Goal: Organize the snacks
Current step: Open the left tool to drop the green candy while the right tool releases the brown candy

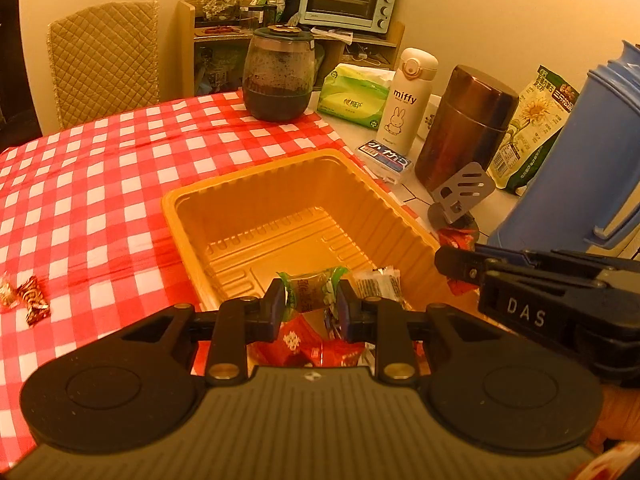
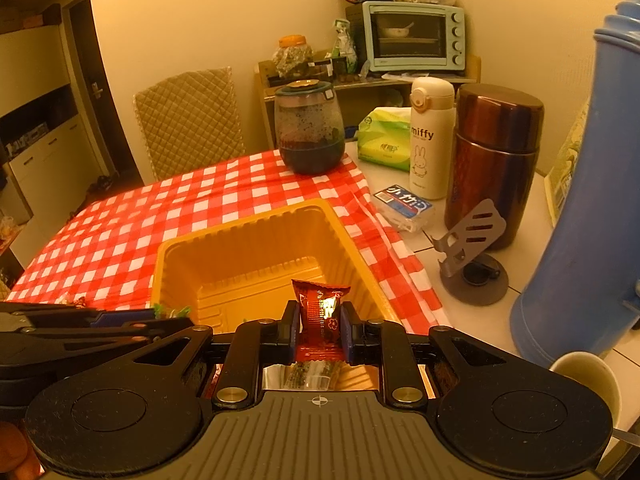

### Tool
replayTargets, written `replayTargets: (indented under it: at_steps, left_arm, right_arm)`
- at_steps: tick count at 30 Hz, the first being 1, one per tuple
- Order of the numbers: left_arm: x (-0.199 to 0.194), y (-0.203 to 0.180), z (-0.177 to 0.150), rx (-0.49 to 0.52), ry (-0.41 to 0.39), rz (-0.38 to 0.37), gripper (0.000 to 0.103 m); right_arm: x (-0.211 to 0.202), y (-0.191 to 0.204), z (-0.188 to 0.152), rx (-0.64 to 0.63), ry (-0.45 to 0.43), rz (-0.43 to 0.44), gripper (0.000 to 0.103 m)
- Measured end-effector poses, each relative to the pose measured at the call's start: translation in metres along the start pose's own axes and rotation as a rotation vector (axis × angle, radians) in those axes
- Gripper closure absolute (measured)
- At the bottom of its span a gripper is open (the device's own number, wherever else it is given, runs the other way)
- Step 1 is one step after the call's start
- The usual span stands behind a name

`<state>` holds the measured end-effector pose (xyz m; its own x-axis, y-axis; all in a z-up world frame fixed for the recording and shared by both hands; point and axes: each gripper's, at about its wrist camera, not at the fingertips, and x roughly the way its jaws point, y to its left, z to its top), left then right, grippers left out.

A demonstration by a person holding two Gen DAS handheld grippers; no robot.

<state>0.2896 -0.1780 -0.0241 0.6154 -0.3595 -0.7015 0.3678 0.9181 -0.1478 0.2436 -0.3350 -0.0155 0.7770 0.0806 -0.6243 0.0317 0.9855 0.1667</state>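
Note:
A yellow plastic tray sits on the red-checked tablecloth. My left gripper is shut on a green-wrapped snack above the tray's near end. My right gripper is shut on a red-wrapped snack above the tray's near edge. It also shows at the right of the left wrist view, with red wrapper at its tip. Several red snacks and a silver one lie in the tray under my left gripper. Two loose candies lie on the cloth at left.
A dark glass jar stands at the table's far side. To the right are a tissue pack, a white Miffy bottle, a brown flask, a grey phone stand, a blue thermos and a cup.

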Motion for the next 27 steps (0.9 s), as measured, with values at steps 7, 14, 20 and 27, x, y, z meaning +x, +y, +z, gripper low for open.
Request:
replayTargets:
  at_steps: [7,14,20,27]
  left_arm:
    - [0.004,0.006,0.001,-0.004,-0.005,0.005,0.068]
    - [-0.012,0.024,-0.015,-0.024,-0.007,0.048,0.068]
    - [-0.026,0.038,-0.027,-0.066,-0.016,0.072,0.068]
    - [-0.034,0.044,-0.030,-0.090,-0.028,0.074,0.067]
  right_arm:
    - [0.006,0.002,-0.001,-0.002,0.010,0.002,0.082]
    - [0.004,0.000,-0.004,0.001,0.016,0.003,0.082]
    - [0.004,0.003,-0.003,-0.001,0.012,0.012,0.082]
    - [0.008,0.010,0.004,-0.021,0.006,0.024,0.082]
